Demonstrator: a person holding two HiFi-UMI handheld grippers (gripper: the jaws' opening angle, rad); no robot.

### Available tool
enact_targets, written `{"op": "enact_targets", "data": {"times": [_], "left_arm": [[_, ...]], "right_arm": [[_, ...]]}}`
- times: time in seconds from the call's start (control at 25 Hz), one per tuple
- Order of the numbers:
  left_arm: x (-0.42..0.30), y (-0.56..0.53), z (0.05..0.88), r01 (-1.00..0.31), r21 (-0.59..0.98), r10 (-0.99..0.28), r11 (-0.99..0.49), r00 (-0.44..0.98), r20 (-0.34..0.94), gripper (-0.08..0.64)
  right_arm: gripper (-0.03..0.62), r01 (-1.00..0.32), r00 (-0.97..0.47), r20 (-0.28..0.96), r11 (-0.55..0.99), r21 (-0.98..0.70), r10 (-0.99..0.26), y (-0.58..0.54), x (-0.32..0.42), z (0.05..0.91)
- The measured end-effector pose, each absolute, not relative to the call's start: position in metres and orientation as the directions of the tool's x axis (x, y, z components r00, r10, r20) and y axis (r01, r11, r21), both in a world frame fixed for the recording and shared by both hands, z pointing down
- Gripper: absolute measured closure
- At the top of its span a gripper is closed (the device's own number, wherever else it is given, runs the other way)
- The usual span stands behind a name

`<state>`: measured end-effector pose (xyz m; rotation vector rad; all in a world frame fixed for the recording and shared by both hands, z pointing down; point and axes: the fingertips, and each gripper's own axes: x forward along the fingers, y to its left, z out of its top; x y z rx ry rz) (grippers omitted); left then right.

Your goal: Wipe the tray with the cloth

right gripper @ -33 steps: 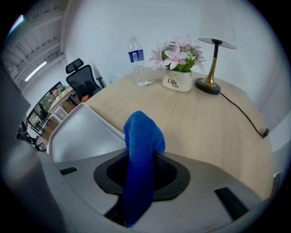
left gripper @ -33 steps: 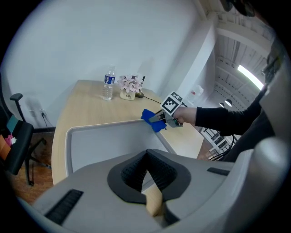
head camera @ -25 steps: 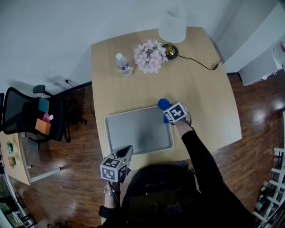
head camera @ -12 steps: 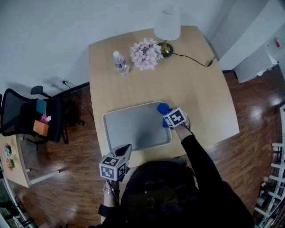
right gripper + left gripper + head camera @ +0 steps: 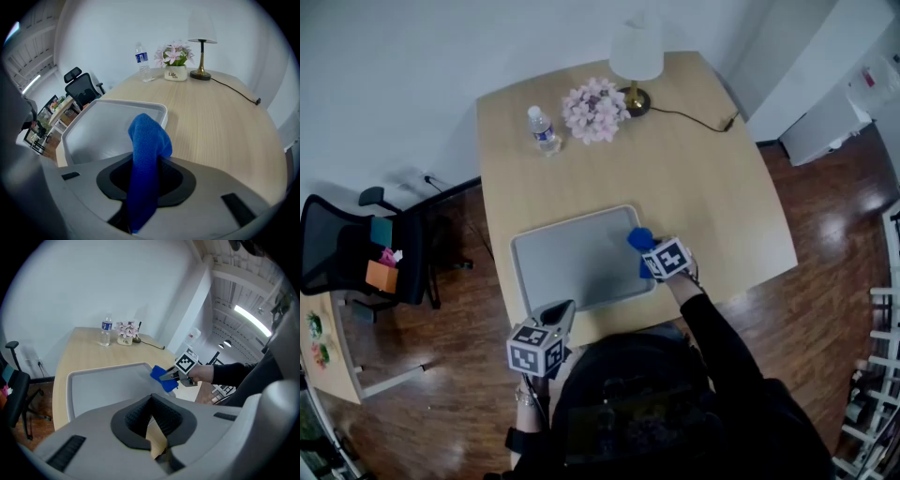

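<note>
A grey tray [image 5: 572,262] lies on the wooden table [image 5: 703,197] near its front edge. My right gripper [image 5: 649,253] is shut on a blue cloth [image 5: 638,238], which hangs over the tray's right rim. In the right gripper view the cloth [image 5: 147,136] stands up from between the jaws of the right gripper [image 5: 146,171], with the tray [image 5: 103,126] ahead and to the left. My left gripper [image 5: 561,311] is held at the tray's near edge with its jaws shut on nothing. The left gripper view shows the left gripper [image 5: 151,399], the tray [image 5: 108,385] and the cloth [image 5: 161,377].
At the far side of the table stand a water bottle [image 5: 542,128], a pot of pink flowers [image 5: 593,109] and a lamp [image 5: 636,52] with a cable [image 5: 694,120] running right. A black office chair [image 5: 347,253] stands on the floor to the left.
My right gripper has carried the cloth from the tray's far right corner a little toward me along the right rim. The left gripper has stayed where it was.
</note>
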<state>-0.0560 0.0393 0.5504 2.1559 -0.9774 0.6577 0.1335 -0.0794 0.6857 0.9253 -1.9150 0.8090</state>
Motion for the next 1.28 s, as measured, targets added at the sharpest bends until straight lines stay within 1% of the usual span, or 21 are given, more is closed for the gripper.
{"op": "enact_targets", "data": {"times": [0.28, 0.56, 1.0, 1.28], "left_arm": [[-0.05, 0.048, 0.552, -0.769, 0.376, -0.429, -0.517, 0.613, 0.663, 0.565], [-0.048, 0.054, 0.553, -0.754, 0.378, -0.418, -0.537, 0.627, 0.657, 0.565], [-0.053, 0.062, 0.555, -0.754, 0.379, -0.421, -0.536, 0.628, 0.654, 0.565], [-0.058, 0.066, 0.557, -0.762, 0.379, -0.423, -0.525, 0.62, 0.66, 0.565]], "right_arm": [[0.482, -0.846, -0.342, 0.884, 0.514, -0.142, -0.319, -0.052, 0.147, 0.691], [0.482, -0.851, -0.347, 0.894, 0.496, -0.173, -0.284, -0.02, 0.146, 0.689], [0.482, -0.872, -0.314, 0.9, 0.467, -0.147, -0.302, 0.018, 0.16, 0.692], [0.482, -0.878, -0.347, 0.882, 0.442, -0.185, -0.318, 0.021, 0.161, 0.69]]}}
